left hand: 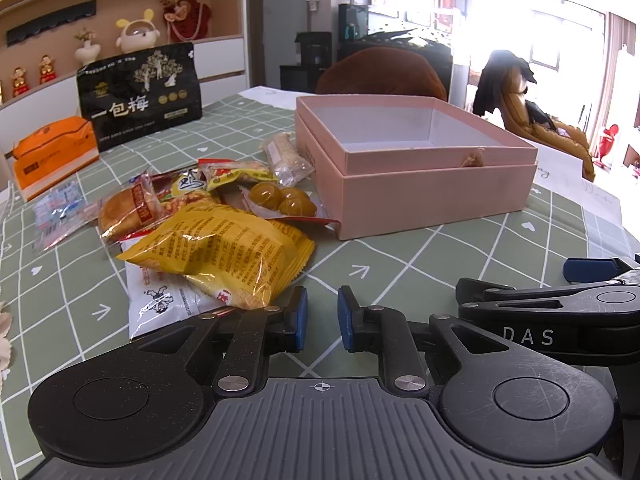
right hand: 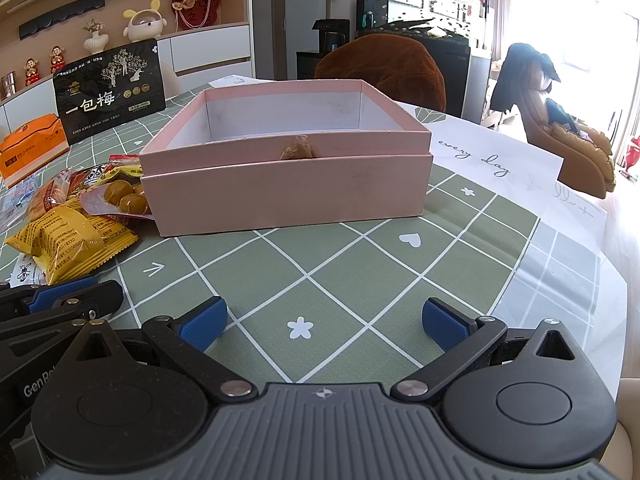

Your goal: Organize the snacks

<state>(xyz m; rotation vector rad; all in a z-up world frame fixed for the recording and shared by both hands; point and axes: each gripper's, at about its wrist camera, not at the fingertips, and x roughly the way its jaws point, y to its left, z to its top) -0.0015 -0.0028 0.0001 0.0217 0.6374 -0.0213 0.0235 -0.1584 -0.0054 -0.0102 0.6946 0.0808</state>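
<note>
a: what's by the pink box [right hand: 286,192]?

b: a heap of snacks on the green checked cloth just left of it. a yellow crinkled packet [left hand: 224,256] lies nearest, over a white sachet [left hand: 160,304]. behind are a clear-wrapped round cake [left hand: 124,210] and a pack of brown eggs [left hand: 280,198], which touches the box.

a: and the box?

b: open, upright, white inside, nothing in it.

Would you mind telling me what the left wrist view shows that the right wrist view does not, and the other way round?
Only the left wrist view shows the clear pack of pale wafers beside the pink box and the left gripper narrowly closed, empty. Only the right wrist view shows the white paper reading "every day" and the right gripper wide open. Both show the pink box, yellow snack packets, black plum bag and green checked tablecloth.
</note>
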